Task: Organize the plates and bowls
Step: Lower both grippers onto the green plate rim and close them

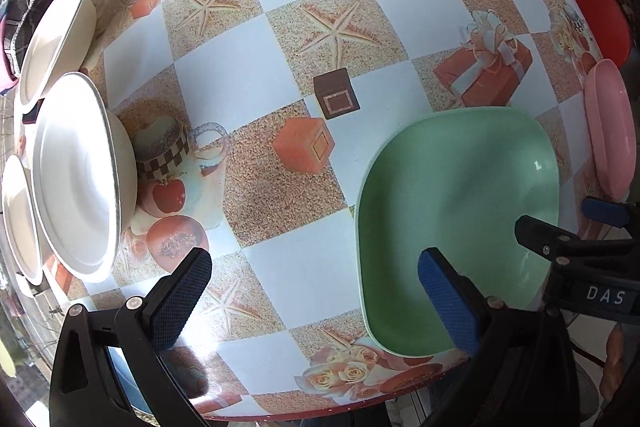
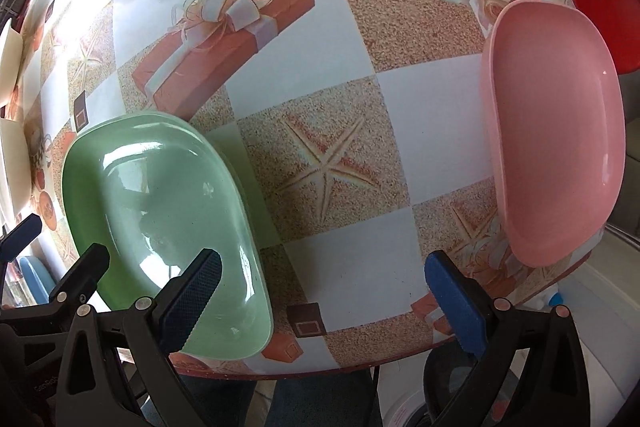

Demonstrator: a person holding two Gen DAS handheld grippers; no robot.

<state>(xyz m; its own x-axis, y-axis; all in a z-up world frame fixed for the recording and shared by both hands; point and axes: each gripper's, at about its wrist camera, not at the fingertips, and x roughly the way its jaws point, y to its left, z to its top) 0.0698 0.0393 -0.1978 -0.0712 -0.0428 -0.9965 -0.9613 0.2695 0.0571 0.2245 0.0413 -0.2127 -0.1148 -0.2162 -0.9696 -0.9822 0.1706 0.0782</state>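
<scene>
Your left gripper (image 1: 316, 301) hangs over the near edge of the table (image 1: 304, 39) with its jaws spread wide and nothing between them. Its right-hand pad overlaps the near part of the green plate (image 1: 456, 227) in the left wrist view, but you cannot tell whether it touches. Your right gripper (image 2: 326, 301) is likewise released and empty over the near edge, its left pad in front of the green plate (image 2: 160, 203) and its right pad just short of the pink plate (image 2: 556, 131). The tip of the right gripper (image 1: 580, 239) also shows at the right edge of the left wrist view, beside the green plate.

The green plate lies flat near the near edge of the table, a rounded square with a shallow well, its near rim close to the table's lip. The pink plate (image 1: 610, 131), the same shape, sits toward the near right corner, well apart from the green one, with a printed starfish square of the tablecloth between them. Its outer rim reaches the table's right edge.

Along the left edge of the table stand the white bowls: a large bowl (image 1: 80, 175) nearest the middle, a second white bowl (image 1: 56, 35) farther back, and a third white bowl (image 1: 20, 219) closer to you, partly hidden behind the large one. Their rims overlap in the view; you cannot tell whether they touch.

Past the far right corner a red chair (image 2: 600, 11) shows beyond the table.
</scene>
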